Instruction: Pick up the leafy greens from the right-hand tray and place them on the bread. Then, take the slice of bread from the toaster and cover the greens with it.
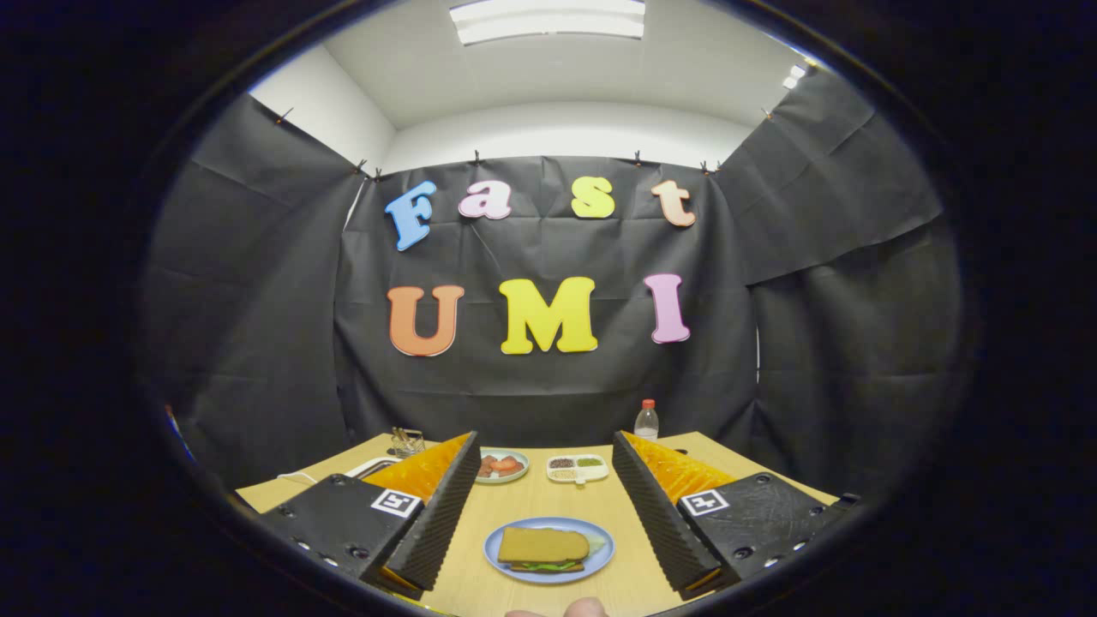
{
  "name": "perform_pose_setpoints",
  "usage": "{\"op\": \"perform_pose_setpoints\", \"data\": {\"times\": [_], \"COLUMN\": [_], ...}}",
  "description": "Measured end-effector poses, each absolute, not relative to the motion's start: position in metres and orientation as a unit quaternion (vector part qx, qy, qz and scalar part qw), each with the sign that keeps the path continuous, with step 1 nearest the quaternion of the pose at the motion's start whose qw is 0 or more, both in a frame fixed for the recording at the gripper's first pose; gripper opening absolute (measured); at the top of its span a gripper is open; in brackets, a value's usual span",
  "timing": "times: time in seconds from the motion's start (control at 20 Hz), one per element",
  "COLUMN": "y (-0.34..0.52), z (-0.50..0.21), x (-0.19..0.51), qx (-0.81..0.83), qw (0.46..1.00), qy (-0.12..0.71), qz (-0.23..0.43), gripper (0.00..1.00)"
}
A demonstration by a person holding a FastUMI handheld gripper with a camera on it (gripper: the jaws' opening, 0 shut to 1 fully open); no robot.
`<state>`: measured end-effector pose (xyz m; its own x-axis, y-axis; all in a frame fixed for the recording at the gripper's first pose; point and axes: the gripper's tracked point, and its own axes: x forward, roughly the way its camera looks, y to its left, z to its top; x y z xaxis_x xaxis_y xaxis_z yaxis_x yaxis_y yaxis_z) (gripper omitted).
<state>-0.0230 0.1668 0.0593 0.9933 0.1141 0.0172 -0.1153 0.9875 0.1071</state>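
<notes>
Ridged jaws (545,506) apart — round plate (600,561), bread (542,544) between.

Left tag: square black-and-white code tag (396,502), no words, on the gripper (544,447), left of the plate (602,557).
Right tag: matching code tag (704,502), right of the plate.
Fingers: spread wide, plate between them.
Bottle (646,422): beyond the plate, label too small to read.

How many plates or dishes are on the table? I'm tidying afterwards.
3: the blue plate with the sandwich between the open hand-held gripper fingers; beyond, a tomato plate and divided dish. Others may be hidden.
</notes>
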Motion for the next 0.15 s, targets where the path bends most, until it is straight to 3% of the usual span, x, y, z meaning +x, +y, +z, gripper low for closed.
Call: {"op": "perform_pose_setpoints", "data": {"times": [0.15], "y": [0.1671], "z": [0.0631], "x": [-0.0259], "qx": [0.055], "qw": [0.997], "qy": [-0.007], "qz": [0.057], "gripper": [0.94]}}
